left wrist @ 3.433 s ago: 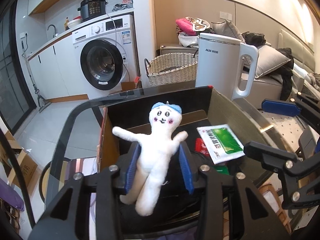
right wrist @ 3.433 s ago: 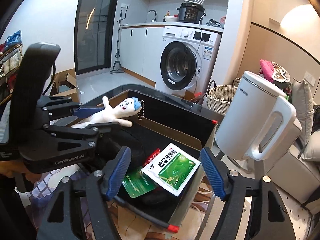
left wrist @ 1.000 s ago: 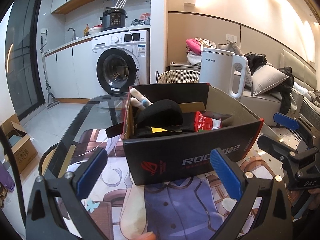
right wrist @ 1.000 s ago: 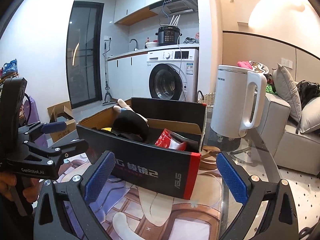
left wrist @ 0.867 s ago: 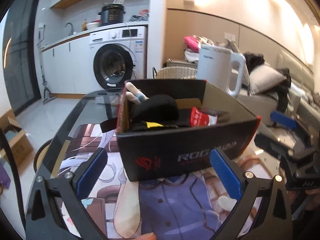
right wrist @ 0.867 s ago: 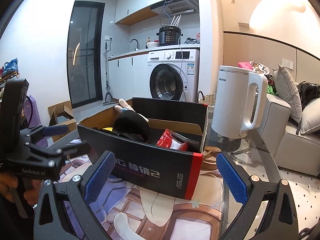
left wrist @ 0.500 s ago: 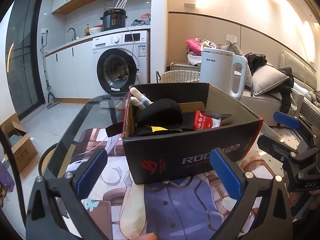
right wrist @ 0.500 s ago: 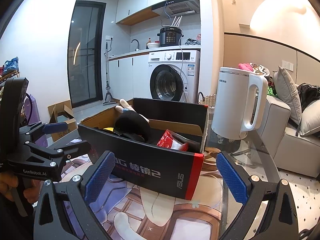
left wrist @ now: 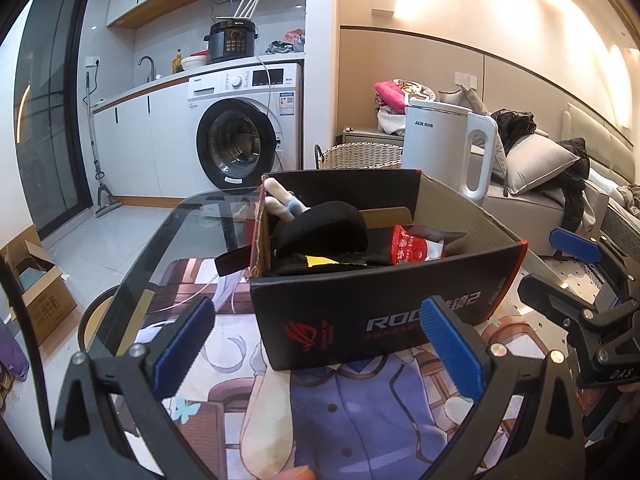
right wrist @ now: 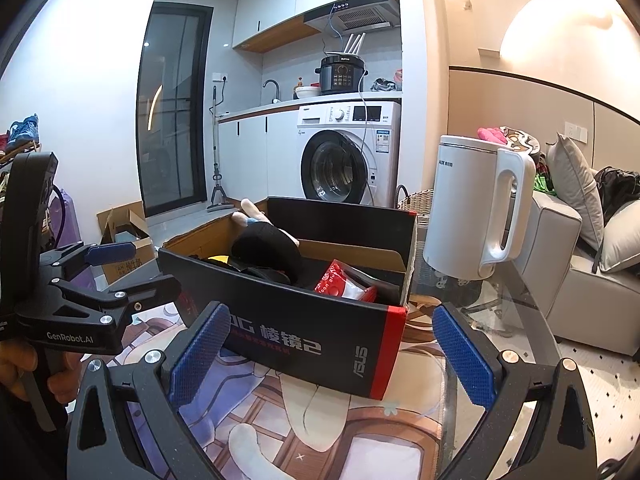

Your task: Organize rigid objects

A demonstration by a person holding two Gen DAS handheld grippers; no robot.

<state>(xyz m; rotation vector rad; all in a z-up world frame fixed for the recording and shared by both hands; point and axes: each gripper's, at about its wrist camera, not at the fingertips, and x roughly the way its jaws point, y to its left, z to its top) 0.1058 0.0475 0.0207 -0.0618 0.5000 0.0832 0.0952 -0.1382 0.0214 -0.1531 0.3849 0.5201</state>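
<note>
Left wrist view: the left gripper (left wrist: 318, 338) is spread wide and holds nothing. Beyond it stands the black box (left wrist: 380, 316), containing a plush toy (left wrist: 280, 204), a black item (left wrist: 324, 228) and a red packet (left wrist: 412, 246).

Right wrist view: the right gripper (right wrist: 330, 348) is likewise wide open and empty, facing the box's near right corner. A white kettle (right wrist: 476, 204) stands at the far right. Judgement: both grippers are between placements. The next move requires locating any remaining loose object.
</note>
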